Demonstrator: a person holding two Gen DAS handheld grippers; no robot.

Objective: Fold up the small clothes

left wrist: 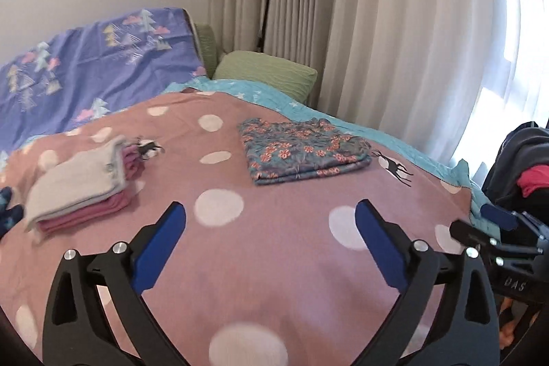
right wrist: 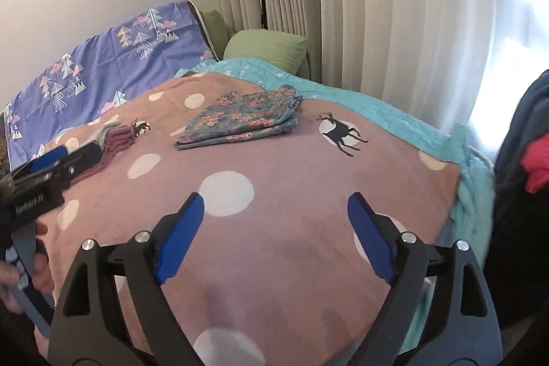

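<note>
Your folded floral garment (left wrist: 303,151) lies flat on the pink dotted blanket (left wrist: 240,280), up at about 1 o'clock from your left gripper (left wrist: 271,222) in the left wrist view. In the right wrist view the same garment (right wrist: 240,122) sits at about 11 o'clock from your right gripper (right wrist: 274,211), well apart from its fingers.

A stack of folded clothes (left wrist: 79,184), grey on top and pink-red below, sits at 10 o'clock from your left gripper, on the same blanket, well apart from the floral one.

Both grippers hover over bare blanket. Your left gripper's jaws are spread wide, with nothing between the blue pads (left wrist: 161,249). Your right gripper's jaws are spread too, also holding nothing. Each gripper peeks into the other's view at the edge.

A deer print (right wrist: 339,131) sits just right of the floral garment. A turquoise quilt (right wrist: 394,122) runs under the blanket's far and right edges. A green pillow (left wrist: 267,74) is at 12 o'clock, a purple tree-print sheet (left wrist: 96,71) at 10 o'clock, curtains (left wrist: 377,23) behind. A dark pile with something red (right wrist: 535,167) is at 3 o'clock.
</note>
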